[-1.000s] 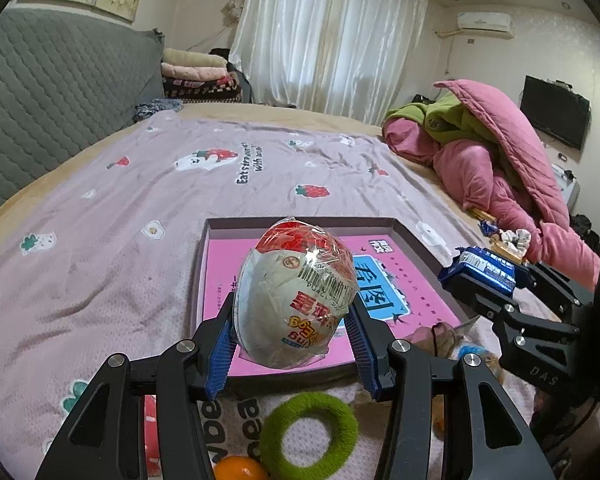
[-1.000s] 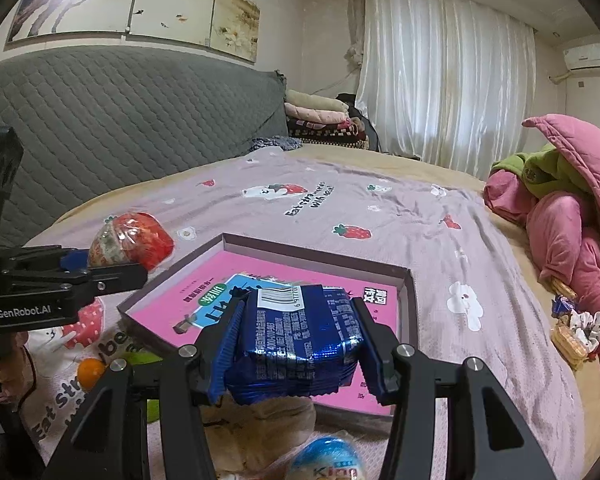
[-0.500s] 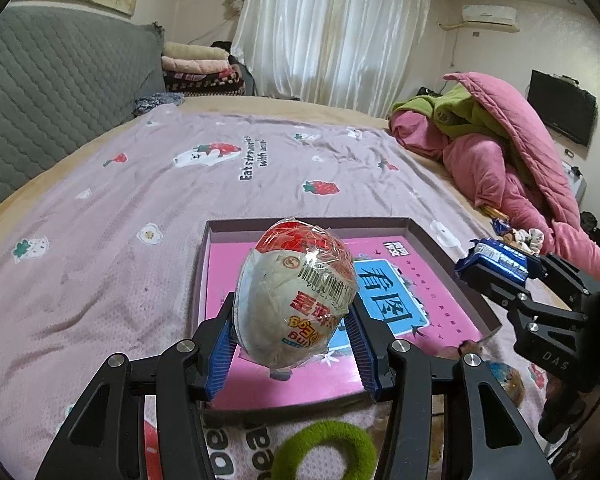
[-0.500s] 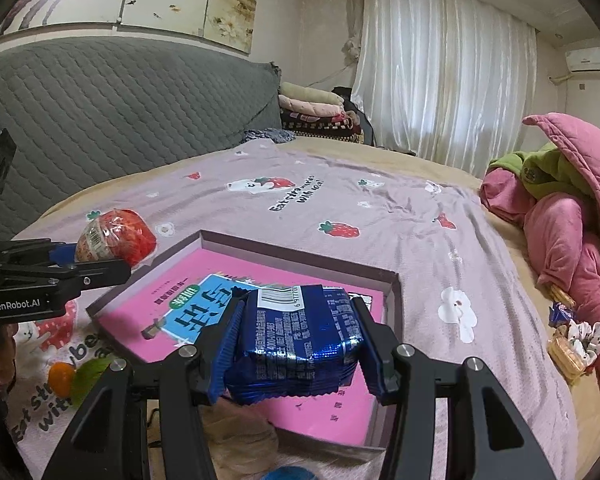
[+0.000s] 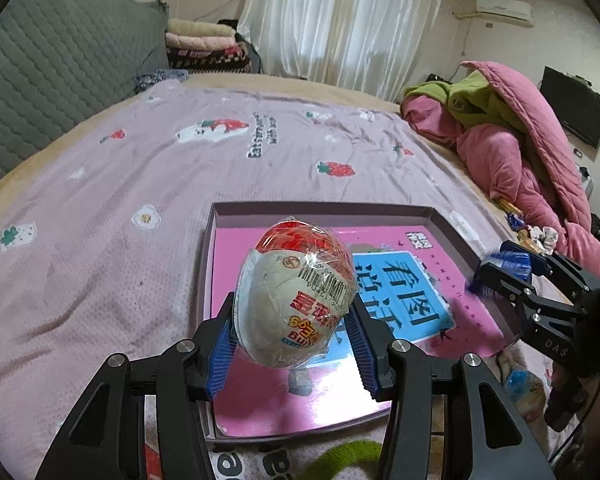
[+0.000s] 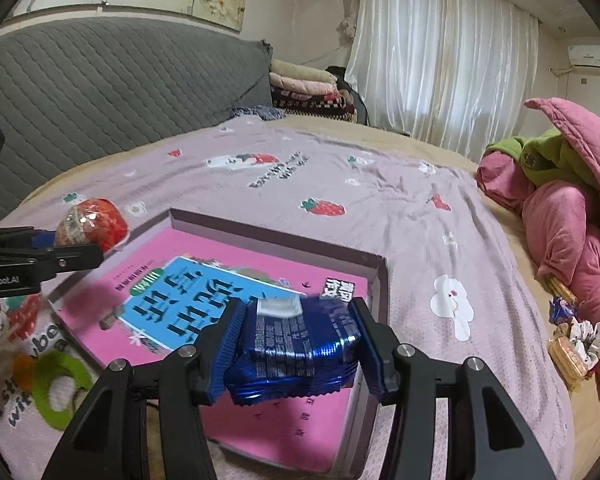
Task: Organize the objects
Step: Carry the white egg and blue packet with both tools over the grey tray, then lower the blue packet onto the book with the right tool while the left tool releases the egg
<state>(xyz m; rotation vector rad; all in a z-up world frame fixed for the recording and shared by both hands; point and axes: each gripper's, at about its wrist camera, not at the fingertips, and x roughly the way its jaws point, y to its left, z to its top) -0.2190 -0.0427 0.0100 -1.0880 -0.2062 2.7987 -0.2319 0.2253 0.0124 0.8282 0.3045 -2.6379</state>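
My left gripper (image 5: 292, 344) is shut on a red-and-white wrapped egg (image 5: 296, 296), held above the near left part of a shallow box (image 5: 208, 264) with a pink printed floor. The same egg (image 6: 94, 226) shows at the left in the right wrist view, over the box's left rim. My right gripper (image 6: 300, 344) is shut on a blue foil snack packet (image 6: 296, 344), hovering over the near right part of the box (image 6: 378, 280). That packet (image 5: 508, 260) also appears at the right edge of the left wrist view, above the box's right wall.
The box lies on a mauve bedspread (image 5: 100, 208) with strawberry prints. A green ring (image 6: 56, 384), an orange fruit (image 6: 22, 364) and other small items lie near the box's front. Pink bedding (image 6: 560, 216) is heaped at the right, with snacks (image 6: 572, 344) beside it.
Both grippers have moved forward and slightly down, from the box's near edge to over its pink floor, each still holding its item. The green ring and orange have slid toward the frame's bottom.
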